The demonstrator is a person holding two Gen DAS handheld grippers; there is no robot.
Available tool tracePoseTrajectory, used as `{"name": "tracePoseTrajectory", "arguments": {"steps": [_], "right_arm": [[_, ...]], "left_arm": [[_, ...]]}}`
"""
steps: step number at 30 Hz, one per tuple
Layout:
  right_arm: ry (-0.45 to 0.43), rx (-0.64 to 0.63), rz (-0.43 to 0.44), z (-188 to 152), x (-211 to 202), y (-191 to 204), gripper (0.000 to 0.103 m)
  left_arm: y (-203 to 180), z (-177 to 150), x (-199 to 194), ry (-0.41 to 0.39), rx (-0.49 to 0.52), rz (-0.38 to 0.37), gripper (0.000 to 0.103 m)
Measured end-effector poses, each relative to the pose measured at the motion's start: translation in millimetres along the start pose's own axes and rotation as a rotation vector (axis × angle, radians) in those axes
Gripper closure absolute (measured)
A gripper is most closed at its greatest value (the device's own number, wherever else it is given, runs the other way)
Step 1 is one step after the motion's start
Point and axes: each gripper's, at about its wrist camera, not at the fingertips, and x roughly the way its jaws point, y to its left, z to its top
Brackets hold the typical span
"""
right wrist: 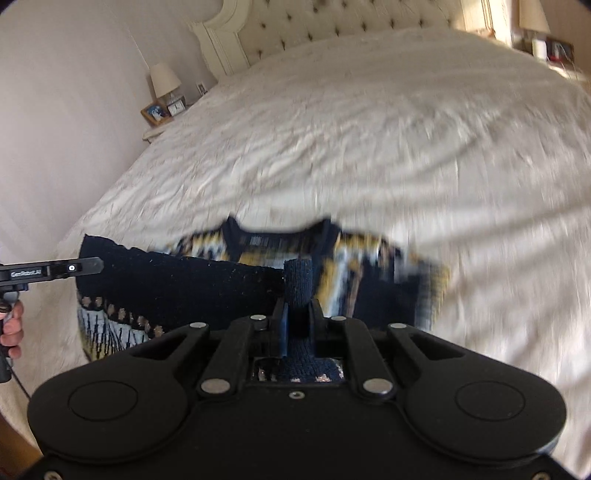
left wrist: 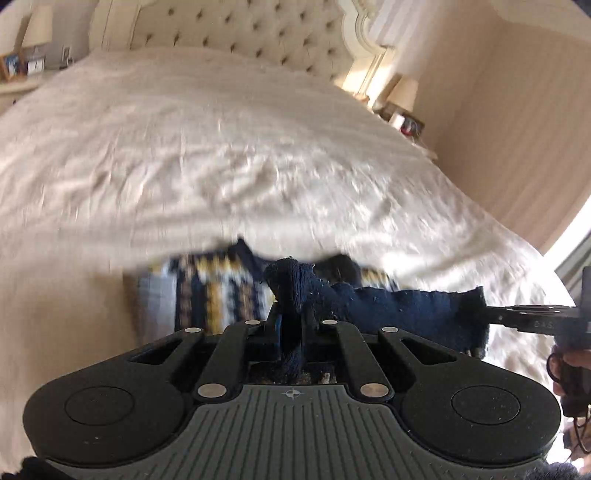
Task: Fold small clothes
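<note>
Two black grippers, left gripper (left wrist: 291, 295) and right gripper (right wrist: 297, 295), fingers squeezing shut on navy knitted sweater with yellow and white pattern (right wrist: 177, 288), holding it over white quilted bed (right wrist: 332, 147).

Left wrist view: close above the sweater (left wrist: 221, 288), angled down toward the headboard (left wrist: 236, 33) | right wrist view: same, from alongside | shared: sweater, bed (right wrist: 332, 147), headboard, each other's gripper.

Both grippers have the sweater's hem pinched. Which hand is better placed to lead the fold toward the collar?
Neither clearly; probably both together. The left gripper and the right gripper are each shut on the sweater hem, which stretches between them with the collar ahead.
</note>
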Motion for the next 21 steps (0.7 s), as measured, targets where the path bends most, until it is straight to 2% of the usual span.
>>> {"name": "tracePoseTrajectory", "arguments": {"steps": [3,9,15,19,21], "right_arm": [[-0.001,-0.021,-0.018,24.3,26.5,-5.7,0.086],[0.063,-0.016,-0.061,49.2,87.7,-24.2,0.086],[0.159,-0.018,-0.11,44.9,136.4,-40.6,0.086],[0.219,-0.029,-0.156,36.1,161.4,-47.6,0.086],[0.243,-0.034,-0.17,32.9,170.7,-49.7,0.086]], "left_arm": [[2.6,19.8,26.4,-0.005,0.01,0.02,0.094],[21.1,36.5,82.6,0.068,0.015,0.051,0.094],[41.5,32.0,136.8,0.185,0.028,0.121,0.093],[51.2,26.4,156.6,0.241,0.054,0.207,0.092],[59.8,23.3,162.8,0.264,0.039,0.225,0.09]]}}
